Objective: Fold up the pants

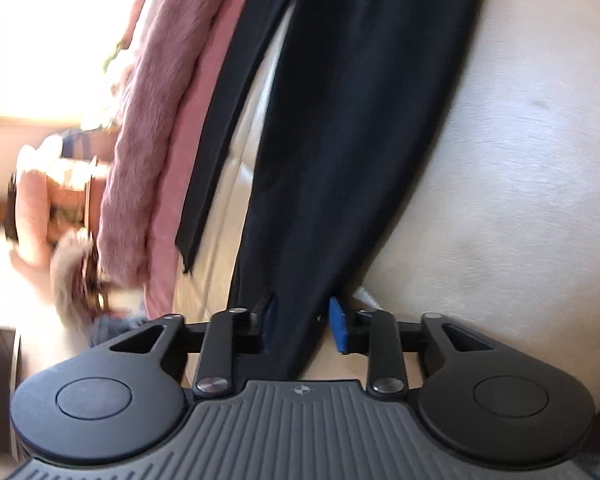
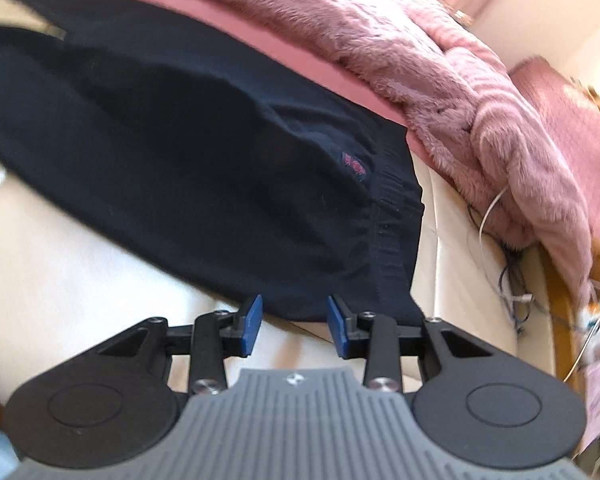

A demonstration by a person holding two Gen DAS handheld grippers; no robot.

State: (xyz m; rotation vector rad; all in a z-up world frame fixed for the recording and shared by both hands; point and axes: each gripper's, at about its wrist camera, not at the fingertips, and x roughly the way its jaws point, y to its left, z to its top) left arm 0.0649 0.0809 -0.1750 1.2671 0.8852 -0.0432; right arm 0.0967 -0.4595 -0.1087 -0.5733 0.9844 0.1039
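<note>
The dark pants (image 1: 340, 128) lie spread on a cream couch (image 1: 500, 160), their 2 legs running away from the left gripper (image 1: 300, 320). One leg end passes between its blue pads (image 1: 337, 322); the jaws stand apart around the cloth, and whether they pinch it cannot be told. A pink furry blanket (image 2: 440, 80) lies along the couch's far edge, touching the pants. The right gripper (image 2: 294, 322) sits at the waistband (image 2: 396, 240) corner, jaws open and holding nothing.

The pants (image 2: 204, 184) are dark, matt, soft cloth. The pink blanket (image 2: 440, 76) looks fluffy. The cream couch (image 1: 512, 184) looks smooth like leather.
</note>
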